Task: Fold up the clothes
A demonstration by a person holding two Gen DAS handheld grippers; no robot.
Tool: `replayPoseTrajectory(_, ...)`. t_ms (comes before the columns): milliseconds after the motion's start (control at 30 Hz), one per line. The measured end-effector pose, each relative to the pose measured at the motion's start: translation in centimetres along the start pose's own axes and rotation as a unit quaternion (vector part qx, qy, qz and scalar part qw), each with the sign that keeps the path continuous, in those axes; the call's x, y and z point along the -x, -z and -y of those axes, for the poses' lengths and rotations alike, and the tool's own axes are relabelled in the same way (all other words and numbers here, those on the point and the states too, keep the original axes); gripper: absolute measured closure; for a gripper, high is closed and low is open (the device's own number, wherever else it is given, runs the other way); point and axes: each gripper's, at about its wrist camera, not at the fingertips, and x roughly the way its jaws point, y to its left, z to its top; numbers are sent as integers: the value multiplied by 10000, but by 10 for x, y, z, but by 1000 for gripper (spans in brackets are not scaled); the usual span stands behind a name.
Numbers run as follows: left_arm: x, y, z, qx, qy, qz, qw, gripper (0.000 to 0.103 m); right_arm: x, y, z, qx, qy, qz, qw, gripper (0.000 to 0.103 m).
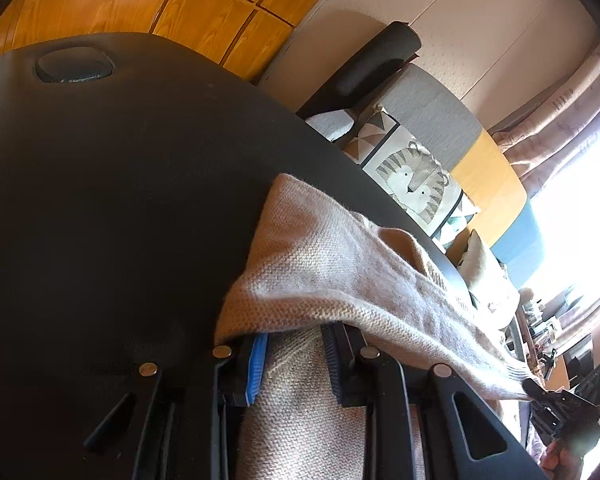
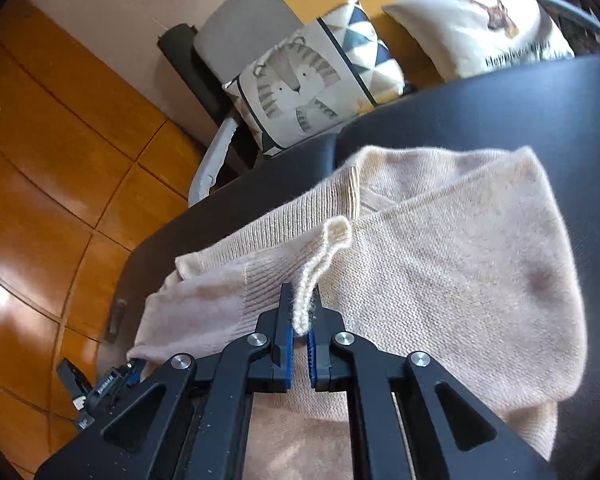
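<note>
A beige knit sweater (image 1: 320,256) lies partly folded on a black padded table (image 1: 120,180). My left gripper (image 1: 294,344) is shut on a thick bunch of it, and the fabric drapes over the fingertips and hides them. The right wrist view shows the sweater (image 2: 440,260) doubled over, with a ribbed band near the middle. My right gripper (image 2: 302,300) is shut on a thin upright fold of its knit edge. The left gripper (image 2: 100,384) appears at the lower left, holding the sweater's near corner. The right gripper (image 1: 556,404) shows at the far right, pulling the fabric taut.
The black table (image 2: 500,100) ends close behind the sweater. Beyond it stands a sofa with a tiger cushion (image 2: 308,80) and a white cushion (image 2: 480,20). An orange wooden floor (image 2: 52,160) lies to the left. A bright window (image 1: 572,208) and curtains are at the right.
</note>
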Motion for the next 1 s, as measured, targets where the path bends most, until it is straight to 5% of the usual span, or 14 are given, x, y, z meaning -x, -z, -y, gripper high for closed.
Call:
replayPoseTrajectory(133,0,-1,-1,6,27,0,10000,78,-10,8,14,-161,297,-56,9994,98)
replayPoseTrajectory(500,0,-2,-7,170,146,14,9997,78,-17,12,23,-221,276,-105,9993,92)
replayPoseTrajectory(567,1,-2,-8,202,129,55,9997,78,-6,12,27,-427,397,-24,9983,89)
replayPoseTrajectory(633,2,-1,-8,211,108,77,9997,78,16,14,24,-446,782,533,9945,88)
replayPoseTrajectory(767,2,-2,-11,312,157,129,9993,78,35,8,-16,563,518,1064,9914,88)
replayPoseTrajectory(1000,2,-4,-20,546,294,192,9979,78,-25,7,-52,1587,1200,135,9799,88)
